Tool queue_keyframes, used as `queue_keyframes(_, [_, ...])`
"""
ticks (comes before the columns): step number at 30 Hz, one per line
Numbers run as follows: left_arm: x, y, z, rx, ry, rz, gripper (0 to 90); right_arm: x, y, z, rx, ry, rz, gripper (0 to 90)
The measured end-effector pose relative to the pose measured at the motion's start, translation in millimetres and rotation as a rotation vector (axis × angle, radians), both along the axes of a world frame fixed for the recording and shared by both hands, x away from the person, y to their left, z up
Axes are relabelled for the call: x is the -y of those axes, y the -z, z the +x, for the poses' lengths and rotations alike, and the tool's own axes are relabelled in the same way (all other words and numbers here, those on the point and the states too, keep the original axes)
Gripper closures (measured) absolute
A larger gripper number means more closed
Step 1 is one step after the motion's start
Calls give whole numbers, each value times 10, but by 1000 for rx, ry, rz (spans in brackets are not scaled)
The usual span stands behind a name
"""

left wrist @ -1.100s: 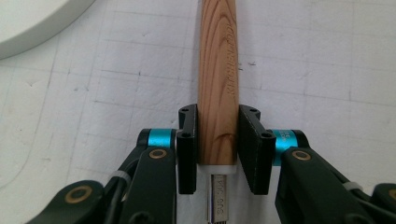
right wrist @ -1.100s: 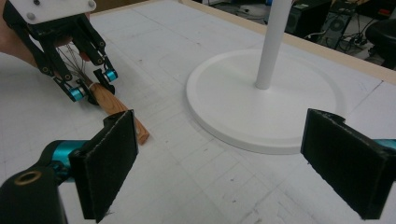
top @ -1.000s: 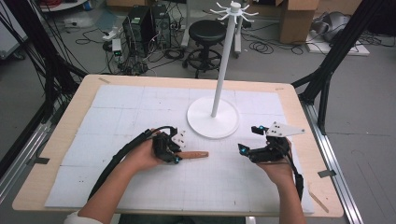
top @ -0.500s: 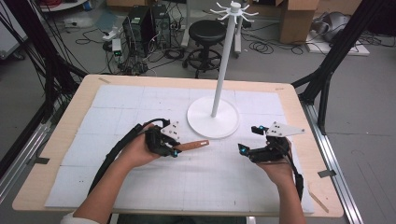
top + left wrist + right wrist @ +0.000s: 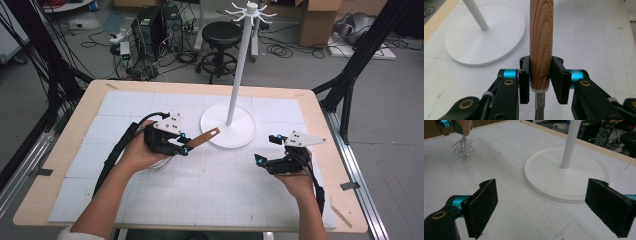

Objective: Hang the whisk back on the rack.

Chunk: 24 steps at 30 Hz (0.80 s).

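Observation:
A whisk with a wooden handle (image 5: pixel 202 138) is held off the table, my left gripper (image 5: pixel 183 145) shut on the handle close to its metal end. The handle points up and right toward the white stand's base (image 5: pixel 227 131). In the left gripper view the handle (image 5: pixel 540 37), printed "KITCHEN TOOL", is pinched between both pads of the gripper (image 5: pixel 540 75). The wire head (image 5: pixel 463 147) hangs above the mat in the right gripper view. My right gripper (image 5: pixel 265 148) rests low at the right of the mat, jaws wide apart and empty (image 5: pixel 541 205).
The white stand's pole (image 5: pixel 240 65) rises from the round base (image 5: pixel 566 175) at mid-table, with hooks (image 5: pixel 250 11) on top. A white gridded mat (image 5: pixel 210 190) covers the wooden table (image 5: pixel 75 135). Cables trail from both grippers toward the near edge.
My left hand has lifted the whisk off the mat and tipped its handle upward toward the stand. The right hand has stayed put.

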<state>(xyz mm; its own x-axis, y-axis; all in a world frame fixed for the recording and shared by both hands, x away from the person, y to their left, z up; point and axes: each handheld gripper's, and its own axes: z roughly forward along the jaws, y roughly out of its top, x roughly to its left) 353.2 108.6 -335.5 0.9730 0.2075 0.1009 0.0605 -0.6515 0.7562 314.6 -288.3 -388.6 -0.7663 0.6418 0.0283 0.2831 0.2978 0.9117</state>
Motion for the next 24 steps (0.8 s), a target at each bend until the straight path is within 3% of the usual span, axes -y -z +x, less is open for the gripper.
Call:
queue_keyframes(6, [-66,-92,16,10,-18,-39,707,1,-4,-5,2,-2,3,101])
queue_keyframes(16, [-105,-116,28,2,-15,-55,711,0,-2,-3,-2,-1,3,101])
queue_keyframes(22, [-155,-174,32,-21,1,-139,711,0,0,-1,1,-1,0,101])
queue_keyframes(24, [-164,-197,39,-19,-3,-138,711,-1,0,-1,0,-2,1,101])
